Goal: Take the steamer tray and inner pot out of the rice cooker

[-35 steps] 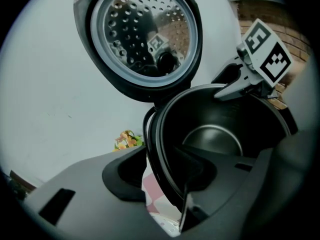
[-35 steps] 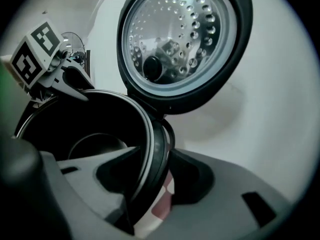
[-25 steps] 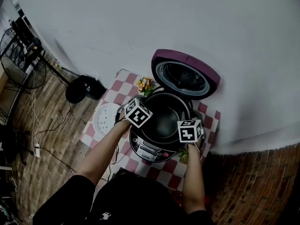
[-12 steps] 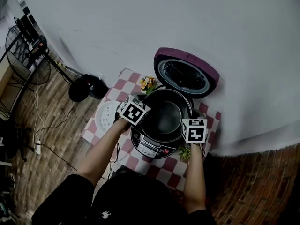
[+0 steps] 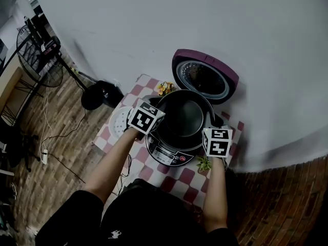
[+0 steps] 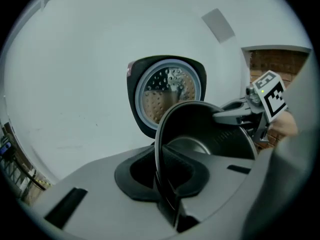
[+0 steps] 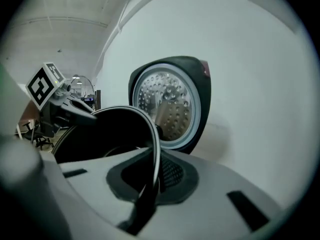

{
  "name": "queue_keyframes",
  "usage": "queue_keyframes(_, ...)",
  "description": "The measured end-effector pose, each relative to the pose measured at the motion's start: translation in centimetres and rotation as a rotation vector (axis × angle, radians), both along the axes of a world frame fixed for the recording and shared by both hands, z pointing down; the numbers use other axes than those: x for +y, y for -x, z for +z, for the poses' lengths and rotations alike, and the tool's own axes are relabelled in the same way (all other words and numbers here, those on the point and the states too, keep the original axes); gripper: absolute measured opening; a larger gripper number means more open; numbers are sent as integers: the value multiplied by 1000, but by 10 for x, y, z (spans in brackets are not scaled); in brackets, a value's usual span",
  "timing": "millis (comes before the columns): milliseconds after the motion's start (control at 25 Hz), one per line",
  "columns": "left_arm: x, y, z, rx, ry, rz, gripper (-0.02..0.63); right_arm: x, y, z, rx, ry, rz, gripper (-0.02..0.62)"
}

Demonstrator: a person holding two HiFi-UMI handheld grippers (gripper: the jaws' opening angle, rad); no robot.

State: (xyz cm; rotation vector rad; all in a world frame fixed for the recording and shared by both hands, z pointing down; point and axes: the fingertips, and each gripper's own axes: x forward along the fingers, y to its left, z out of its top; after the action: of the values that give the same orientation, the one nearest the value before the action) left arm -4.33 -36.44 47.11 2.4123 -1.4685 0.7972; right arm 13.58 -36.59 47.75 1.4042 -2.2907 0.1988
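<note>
At the left of the head view the white steamer tray (image 5: 118,128) lies flat on the checked cloth (image 5: 177,181), just beside the rice cooker (image 5: 165,158) — so that half of the job looks done to me. Next to it my left gripper (image 5: 155,116) is clamped on the left rim of the inner pot (image 5: 183,118). Its own view shows the thin rim standing edge-on between the pads, the jaws having just been closing onto it. The pot fills the middle of the frame, dark and empty. It sits a little higher than the cooker's control panel, which I read as partly lifted out of the well; whether its base is clear of the body I cannot tell. Behind it, at upper centre, the purple lid (image 5: 205,78) stands open. To the right, my right gripper (image 5: 209,129) is pinched tight on the opposite rim, the metal edge caught between its pads.

The step in hand is the lift. To do it well I want both hands rising at the same rate, so the pot rides level and does not twist in these narrow grips — a thin rim held at two points can pivot. I would go straight up until the base shows above the cooker's mouth, well away from the open lid. Only then would I carry it sideways to a bare patch of cloth, avoiding the tray on the left and the small plant (image 5: 204,163) at lower right.
</note>
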Motion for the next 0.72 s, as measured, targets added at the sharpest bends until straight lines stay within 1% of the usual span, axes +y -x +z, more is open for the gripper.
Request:
queue_keyframes(280,27,-9,-58,30,-153,23,20,24,-8,-56,-45,-152,27,11)
queue_keyframes(480,46,-11,-84,48,-226,60,21,50,-11,-85,-24,-226,71,11)
queue_keyframes(720,70,-15,-112,104,-285,140,21,87,-13,-120,22,-283,127,11)
